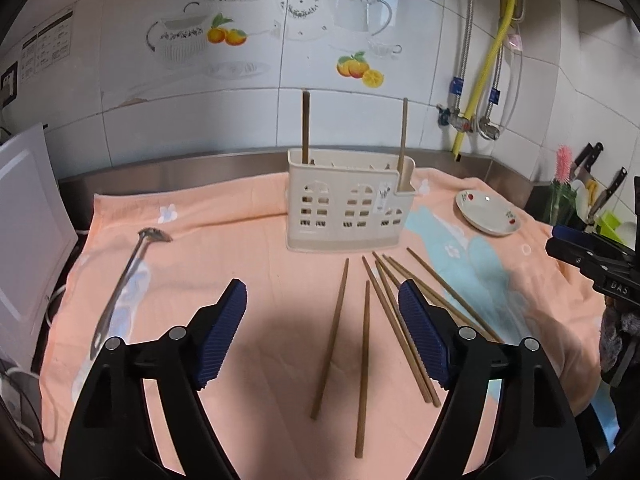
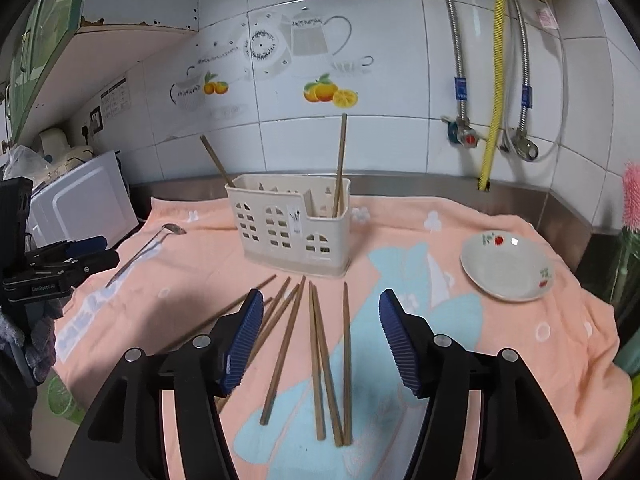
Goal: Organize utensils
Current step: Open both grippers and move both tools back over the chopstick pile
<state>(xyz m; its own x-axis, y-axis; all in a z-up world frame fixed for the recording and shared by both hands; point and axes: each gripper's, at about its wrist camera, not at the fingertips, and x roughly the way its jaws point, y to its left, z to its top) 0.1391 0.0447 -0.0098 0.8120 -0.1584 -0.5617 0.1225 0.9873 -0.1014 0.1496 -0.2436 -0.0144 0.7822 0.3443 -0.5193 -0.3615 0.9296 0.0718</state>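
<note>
Both grippers, left [image 1: 322, 300] and right [image 2: 321, 312], gaping wide and empty above loose chopsticks [image 2: 316, 360] scattered on the towel [image 2: 500, 332] before the caddy [image 2: 288, 226] holding two more.

Both wrist views look forward and downward, close over the surface [image 1: 256, 240]; both share the utensil holder [image 1: 348, 208] and chopsticks [image 2: 320, 360].
</note>
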